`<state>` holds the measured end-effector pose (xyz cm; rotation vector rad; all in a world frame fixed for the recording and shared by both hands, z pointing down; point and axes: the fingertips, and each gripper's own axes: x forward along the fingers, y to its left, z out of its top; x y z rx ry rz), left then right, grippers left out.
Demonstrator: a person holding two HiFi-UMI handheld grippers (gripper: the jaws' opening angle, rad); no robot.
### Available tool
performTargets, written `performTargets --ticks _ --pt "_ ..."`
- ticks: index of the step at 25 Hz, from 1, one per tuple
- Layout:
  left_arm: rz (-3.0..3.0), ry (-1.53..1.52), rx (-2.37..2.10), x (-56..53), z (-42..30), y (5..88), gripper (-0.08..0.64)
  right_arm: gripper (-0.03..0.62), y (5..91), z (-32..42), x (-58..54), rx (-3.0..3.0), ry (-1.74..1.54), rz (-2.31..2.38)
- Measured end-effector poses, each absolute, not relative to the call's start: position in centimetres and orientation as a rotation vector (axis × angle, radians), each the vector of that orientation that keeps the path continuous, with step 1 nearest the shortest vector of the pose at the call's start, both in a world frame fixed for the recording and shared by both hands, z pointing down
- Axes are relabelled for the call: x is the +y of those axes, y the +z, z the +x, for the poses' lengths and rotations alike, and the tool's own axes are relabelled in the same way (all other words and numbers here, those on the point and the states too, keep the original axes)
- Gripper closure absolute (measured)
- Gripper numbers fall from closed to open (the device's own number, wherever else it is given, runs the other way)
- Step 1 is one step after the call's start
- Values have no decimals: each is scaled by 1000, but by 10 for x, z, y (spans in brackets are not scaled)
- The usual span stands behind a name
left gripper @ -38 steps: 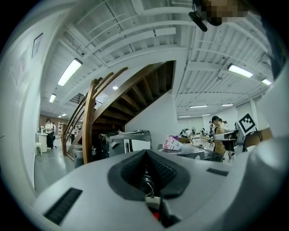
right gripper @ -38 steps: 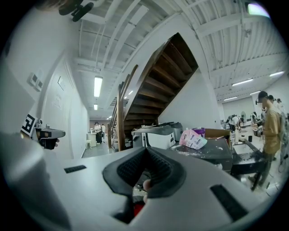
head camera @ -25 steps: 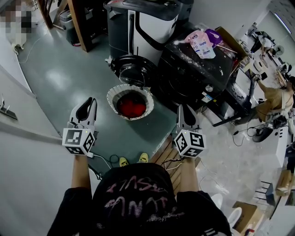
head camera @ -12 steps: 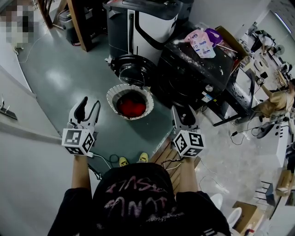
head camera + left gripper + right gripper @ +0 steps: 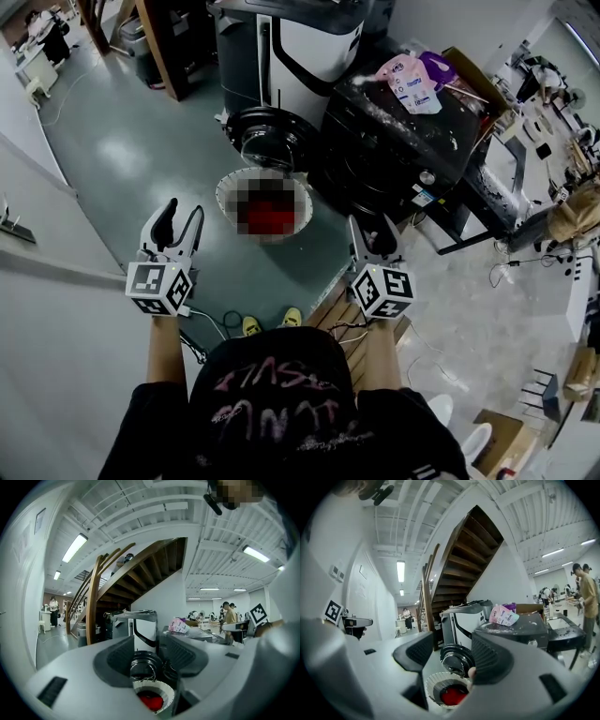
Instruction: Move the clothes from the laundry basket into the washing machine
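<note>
A white laundry basket (image 5: 223, 195) stands on the grey-green floor ahead of me, with red clothes (image 5: 151, 700) in it. Behind it a washing machine's round door (image 5: 272, 141) hangs open. My left gripper (image 5: 182, 217) hovers to the basket's left and nearer to me. Its jaws have just been opening and nothing is between them. My right gripper (image 5: 373, 231) hovers to the basket's right, jaws also just opened and empty. Both gripper views look level between their pads at the basket (image 5: 433, 681) and the door (image 5: 457, 660).
A black machine (image 5: 394, 141) with a pink pouch (image 5: 408, 86) on top stands right of the door, and a white-and-dark machine (image 5: 300, 47) stands behind it. A wooden stair (image 5: 159, 47) rises at the back left. Cables (image 5: 220, 323) lie by my yellow shoes (image 5: 292, 320).
Both grippers' jaws have gone from shut to open. The right gripper has sunk slightly. The basket and the door have not moved.
</note>
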<state>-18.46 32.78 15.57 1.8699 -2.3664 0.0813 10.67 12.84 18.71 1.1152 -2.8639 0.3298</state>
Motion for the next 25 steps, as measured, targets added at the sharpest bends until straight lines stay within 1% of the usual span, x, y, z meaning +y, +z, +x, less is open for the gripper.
performTargets --ticks 12,20,25 --pt "1824 156 -2372 288 -163 168 347 333 212 110 81 -2869 393 1021" --pt "1828 166 -2355 259 -182 174 347 334 217 89 54 -2865 396 1004" --pt "1852 160 -2307 234 -207 190 347 334 226 63 37 -2841 400 1019"
